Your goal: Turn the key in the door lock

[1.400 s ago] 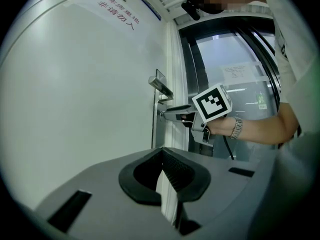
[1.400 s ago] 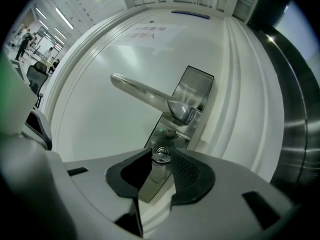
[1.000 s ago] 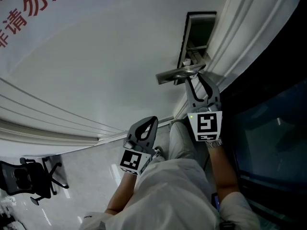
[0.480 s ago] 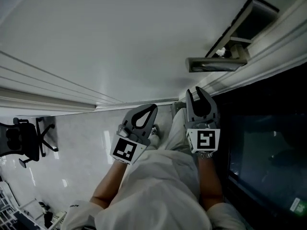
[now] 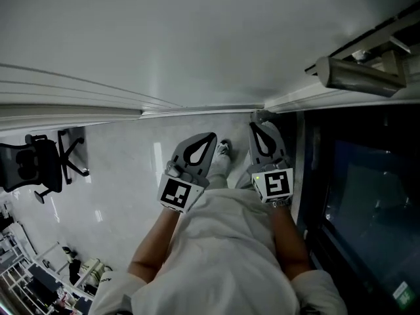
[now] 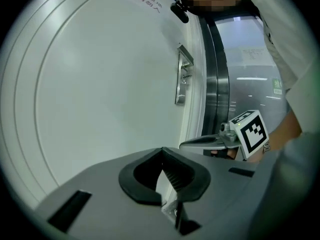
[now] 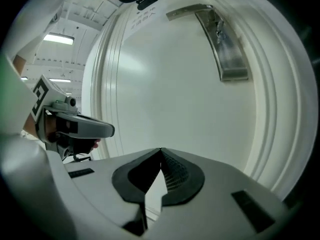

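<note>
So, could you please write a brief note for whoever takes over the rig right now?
Left tool: shut, empty, low in front of the person.
Right tool: just closed, empty, low beside it.
Handle: on the door, up right in the head view; neither tool touches it.
Key: too small to make out.
Done: cannot tell whether the key was turned.
To do: probably raise the right tool to the handle, find the key, turn it.

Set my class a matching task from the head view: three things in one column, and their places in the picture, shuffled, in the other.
Things:
1. silver metal lever door handle
2. black swivel office chair
3. dark glass panel

Places in the head view:
A. left edge
B. lower right
C. upper right

Pairs: 1-C, 2-A, 3-B.
</note>
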